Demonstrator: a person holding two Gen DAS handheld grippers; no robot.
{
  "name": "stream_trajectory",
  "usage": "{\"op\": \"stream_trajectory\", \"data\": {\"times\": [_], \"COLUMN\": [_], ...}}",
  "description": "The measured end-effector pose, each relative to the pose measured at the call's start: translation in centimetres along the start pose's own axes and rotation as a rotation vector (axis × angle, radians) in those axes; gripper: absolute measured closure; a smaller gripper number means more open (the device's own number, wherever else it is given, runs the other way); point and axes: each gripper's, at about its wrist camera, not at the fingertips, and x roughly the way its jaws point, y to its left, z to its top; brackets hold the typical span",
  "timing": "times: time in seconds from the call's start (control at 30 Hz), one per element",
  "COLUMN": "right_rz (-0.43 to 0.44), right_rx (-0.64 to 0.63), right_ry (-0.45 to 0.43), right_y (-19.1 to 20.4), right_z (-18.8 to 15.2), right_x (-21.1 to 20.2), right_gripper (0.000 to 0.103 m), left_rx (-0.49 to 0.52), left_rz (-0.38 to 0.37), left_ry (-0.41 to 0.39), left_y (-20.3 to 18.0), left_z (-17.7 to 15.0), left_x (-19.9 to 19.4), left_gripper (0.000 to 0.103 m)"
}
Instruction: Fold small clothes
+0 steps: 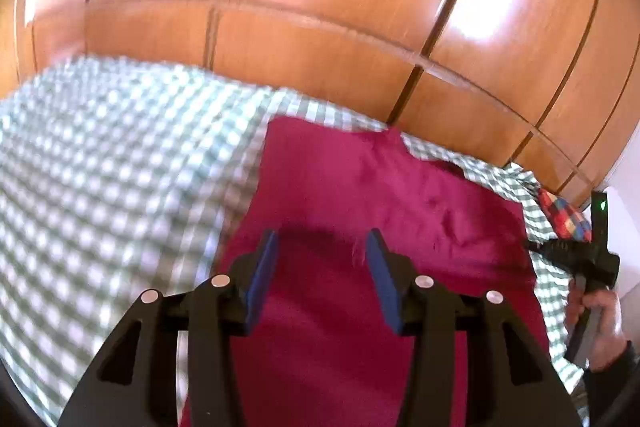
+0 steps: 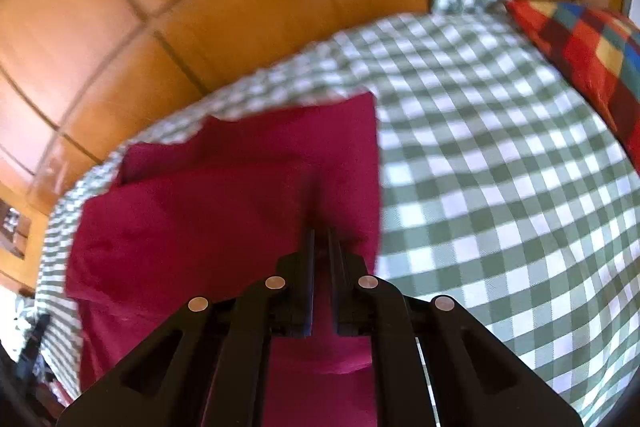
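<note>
Cloth, a soft magenta garment [image 1: 360, 195], lies creased on the green-checked bedspread [image 1: 100, 167]. Left gripper [image 1: 322, 247] hovers spread above it; right gripper [image 2: 320, 227] pinches its fabric edge.

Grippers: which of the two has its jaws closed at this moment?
The right gripper: its fingers sit pressed together over the magenta garment. The left gripper differs, its blue pads standing apart with magenta cloth visible between them.

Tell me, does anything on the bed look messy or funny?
A little. The dark pink garment on the green checked sheet is not lying neatly: its far edge is jagged and a layer is turned over near the far left corner. Nothing looks torn or spilled.
</note>
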Motion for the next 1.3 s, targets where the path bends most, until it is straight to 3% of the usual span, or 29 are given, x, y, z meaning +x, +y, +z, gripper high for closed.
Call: {"op": "stream_trajectory", "data": {"times": [0.1,0.23,0.27,0.33,0.43,0.57,0.67,0.77,0.87,0.93,1.1,1.3], "right_rz": [-0.017,-0.001,0.006,0.020,-0.006,-0.077,-0.093,-0.106,-0.107,-0.106,-0.148,-0.191], "right_rx": [-0.005,-0.051,-0.079,-0.140,-0.221,-0.241,-0.245,-0.313,-0.323,-0.321,-0.346,-0.363], "right_ry": [-0.007,-0.092,-0.108,-0.128,-0.106,-0.055,-0.055,-0.105,-0.151,-0.163,-0.171,-0.172], "right_y": [-0.2,1.8,2.7,5.1,7.5,8.0,7.3,7.4,7.3,7.3,8.0,8.4], "right_z": [-0.5,-0.7,-0.8,-1.1,-2.0,-2.9,-3.5,-4.4,-5.1,-5.3,-5.5,-5.6], "right_x": [-0.2,-3.1,-3.5,-3.7,-1.9,0.8,1.9,2.5,2.6,2.5,2.7,2.8], "right_gripper": [0.097,0.092,0.072,0.046,0.046,0.046,0.046,0.043,0.043,0.043,0.042,0.039], "left_rx": [0.018,0.014,0.020,0.030,0.031,0.043,0.060,0.056,0.029,0.040,0.039,-0.014], "left_rz": [0.010,0.043,0.043,0.044,0.070,0.030,0.025,0.056,0.108,0.086,0.095,0.057], "left_ry": [0.012,0.146,0.160,0.199,0.193,0.052,-0.005,0.068,0.162,0.114,0.121,0.083], "left_y": [-0.5,-0.2,-0.3,-0.5,-0.6,-1.3,-1.9,-1.4,0.4,0.6,0.3,1.4], "left_z": [1.4,0.3,-0.3,-1.5,-2.3,-0.2,2.4,3.0,1.0,-0.3,0.0,-0.4], "left_x": [2.5,6.6,6.9,7.8,7.5,3.6,3.1,6.3,10.1,9.6,9.2,3.7], "left_gripper": [0.057,0.059,0.059,0.059,0.059,0.060,0.049,0.048,0.050,0.049,0.049,0.051]}}
